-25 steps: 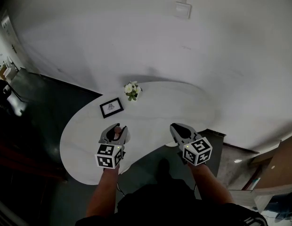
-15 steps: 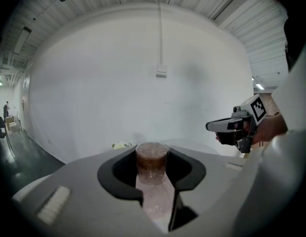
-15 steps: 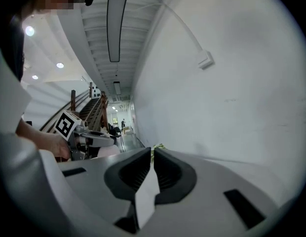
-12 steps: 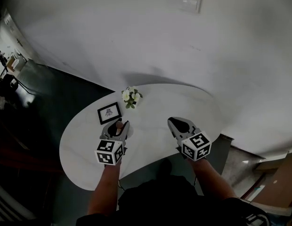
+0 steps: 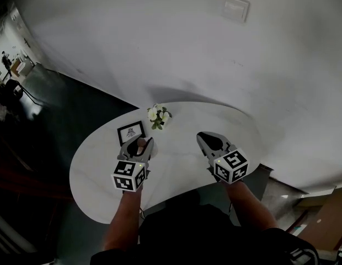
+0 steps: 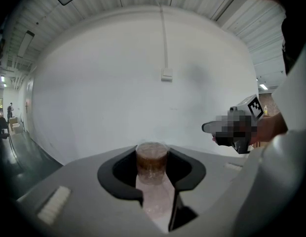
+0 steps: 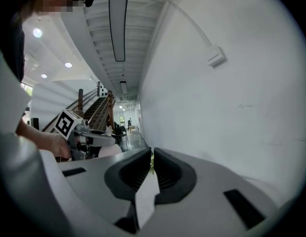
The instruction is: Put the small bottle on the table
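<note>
The small bottle (image 6: pixel 152 163) is clear with brownish contents and stands upright between the jaws of my left gripper (image 6: pixel 152 168), which is shut on it. In the head view that gripper (image 5: pixel 139 146) hovers over the left part of the white table (image 5: pixel 99 164), just in front of a picture frame, and the bottle (image 5: pixel 140 143) shows as a pinkish spot between the jaws. My right gripper (image 5: pixel 207 142) is over the table's right half. Its jaws (image 7: pixel 151 163) stand almost together with nothing between them.
A black picture frame (image 5: pixel 131 132) lies on the table, and a small bunch of white flowers (image 5: pixel 159 115) stands behind it. A curved white wall (image 5: pixel 176 54) rises right behind the table. Dark floor (image 5: pixel 44 120) lies to the left.
Both grippers have moved a little farther in over the table, the left one closer to the picture frame. The bottle stays in the left jaws.
</note>
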The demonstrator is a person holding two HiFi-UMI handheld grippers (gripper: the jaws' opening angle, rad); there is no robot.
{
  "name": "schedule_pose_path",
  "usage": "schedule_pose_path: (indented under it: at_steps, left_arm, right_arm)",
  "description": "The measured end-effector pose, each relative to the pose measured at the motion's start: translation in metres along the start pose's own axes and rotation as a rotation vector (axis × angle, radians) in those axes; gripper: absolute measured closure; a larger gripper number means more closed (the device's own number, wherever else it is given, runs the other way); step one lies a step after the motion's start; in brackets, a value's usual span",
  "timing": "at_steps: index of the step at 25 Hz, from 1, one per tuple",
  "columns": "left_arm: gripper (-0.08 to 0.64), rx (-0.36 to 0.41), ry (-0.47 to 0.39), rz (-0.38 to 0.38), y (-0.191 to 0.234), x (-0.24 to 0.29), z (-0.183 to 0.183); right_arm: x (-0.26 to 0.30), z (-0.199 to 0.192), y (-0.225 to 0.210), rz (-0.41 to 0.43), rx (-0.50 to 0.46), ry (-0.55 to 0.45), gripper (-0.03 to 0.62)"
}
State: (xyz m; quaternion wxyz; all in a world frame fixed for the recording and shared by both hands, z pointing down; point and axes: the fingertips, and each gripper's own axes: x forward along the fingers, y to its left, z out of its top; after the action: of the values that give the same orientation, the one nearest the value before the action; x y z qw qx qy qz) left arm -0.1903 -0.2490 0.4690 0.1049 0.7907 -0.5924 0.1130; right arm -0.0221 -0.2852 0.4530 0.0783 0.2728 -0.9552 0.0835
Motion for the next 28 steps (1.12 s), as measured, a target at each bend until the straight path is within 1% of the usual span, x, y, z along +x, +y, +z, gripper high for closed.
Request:
schedule_pose_path:
  at_steps: [2,4,8,13,18,23,28]
  left_arm:
    - [0.423,0.001,-0.001,0.013,0.014,-0.009,0.001]
    - [0.423,0.020,0.001,0.021,0.027,-0.018,0.002]
    - [0.423,0.059,-0.002,0.005,0.045,-0.026,0.000]
    - [0.423,0.029,0.006,-0.037,0.043,-0.014,-0.003]
    - [0.422,0.026,0.013,-0.075,0.031,0.017,0.003]
    - [0.422,0.027,0.035,-0.095,0.016,0.056,0.010]
    - [0.422,-0.025,0.058,-0.114,0.004,0.097,0.009]
  right_arm:
    - [0.006,0.002,0.009,0.004,0.003,0.008,0.569]
    - [0.011,0.004,0.016,0.000,0.001,0.013,0.569]
    - [0.022,0.005,0.024,-0.030,0.002,0.013,0.569]
    - [0.029,0.006,0.025,-0.037,0.001,0.023,0.569]
    - [0.035,0.009,0.003,-0.031,-0.004,0.019,0.569]
    - [0.034,0.009,-0.035,-0.035,0.012,0.015,0.569]
    - [0.038,0.001,-0.069,-0.030,0.032,0.039,0.569]
